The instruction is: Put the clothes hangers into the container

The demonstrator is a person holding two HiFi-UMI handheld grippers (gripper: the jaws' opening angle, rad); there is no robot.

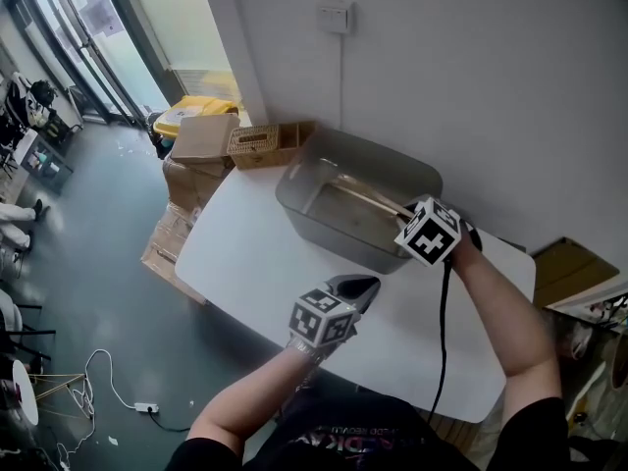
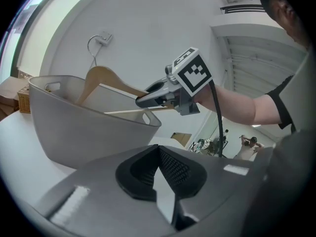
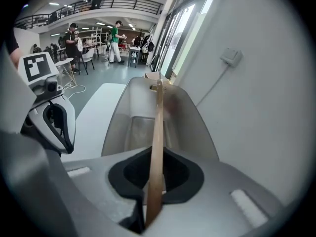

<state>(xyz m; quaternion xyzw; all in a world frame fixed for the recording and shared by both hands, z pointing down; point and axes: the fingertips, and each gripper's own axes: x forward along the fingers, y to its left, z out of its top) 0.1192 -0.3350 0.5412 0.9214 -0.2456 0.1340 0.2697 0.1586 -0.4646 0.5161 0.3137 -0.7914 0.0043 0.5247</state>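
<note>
A grey plastic container (image 1: 329, 232) stands on the white table (image 1: 245, 253) against the wall. A wooden clothes hanger (image 1: 368, 199) reaches across its inside, one end low in the tub. My right gripper (image 1: 412, 216) hovers over the container's near right rim, shut on the hanger's other end. In the right gripper view the hanger (image 3: 157, 127) runs straight out from between the jaws of the right gripper (image 3: 154, 181) into the container (image 3: 190, 122). My left gripper (image 1: 355, 286) rests in front of the container, its jaws together on nothing. From the left gripper (image 2: 159, 154) I see the hanger (image 2: 101, 78) above the container wall (image 2: 74, 127).
A wicker basket (image 1: 253, 142) and cardboard boxes (image 1: 201, 140) sit past the table's far left end, with a yellow bin (image 1: 191, 111) behind. A wall switch (image 1: 335, 16) with a cable hangs above the container. Cables lie on the floor (image 1: 98, 381) at left.
</note>
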